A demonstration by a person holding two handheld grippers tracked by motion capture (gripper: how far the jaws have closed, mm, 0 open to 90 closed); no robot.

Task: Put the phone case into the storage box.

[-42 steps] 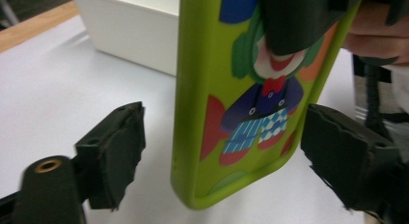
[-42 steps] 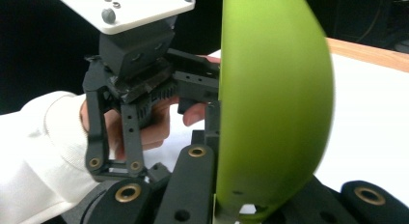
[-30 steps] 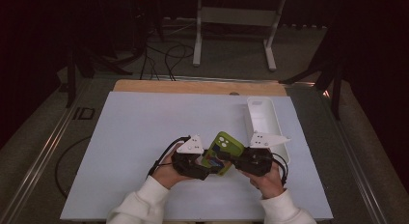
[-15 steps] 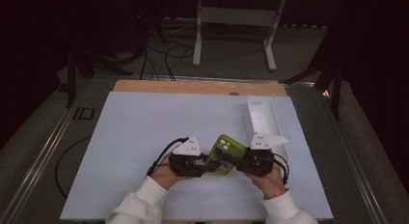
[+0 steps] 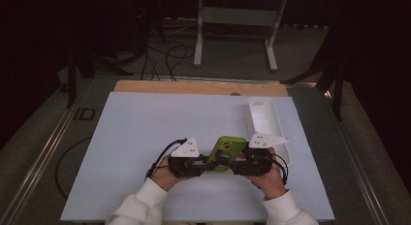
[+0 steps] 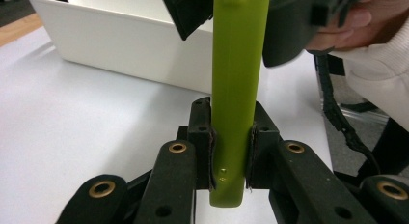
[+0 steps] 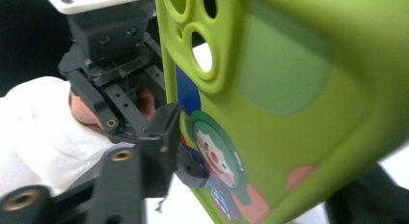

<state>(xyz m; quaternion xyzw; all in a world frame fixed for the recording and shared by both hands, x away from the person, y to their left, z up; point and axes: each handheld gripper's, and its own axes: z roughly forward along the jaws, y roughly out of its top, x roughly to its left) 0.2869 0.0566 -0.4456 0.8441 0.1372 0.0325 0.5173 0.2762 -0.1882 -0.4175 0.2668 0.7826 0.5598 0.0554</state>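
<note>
The green phone case (image 5: 228,150) is up off the desk (image 5: 145,137), held betw. the two grippers, just left of the white tray (image 5: 264,118).

Left gripper (image 6: 230,151): its jaws pinch the thin edge of the case tight, one pad on each side. They have just been closing more, w/ the case between them. Good, this hand is now the one that holds.

Right gripper (image 5: 240,163): its jaws have just been opening. In the right gripper view one jaw sits close by the clown picture on the case, and I can't see a pad pressing on it. Looks like this hand is letting go, so I guess the step is passing the case from right hand to left.

How to do it well:
- Keep the left hand still & squeezing. The grip is near one end, so the long part can swing or tip.
- Open the right jaws wide before pulling back, so no pad drags the soft case out.
- Pull the right hand straight away from the case, not sideways.
- Keep the case low over the desk, so a slip is a small drop.
- Watch the tray wall, it's near the right hand (image 5: 269,179).
- If the case droops, stop & grab again w/ the right.
</note>
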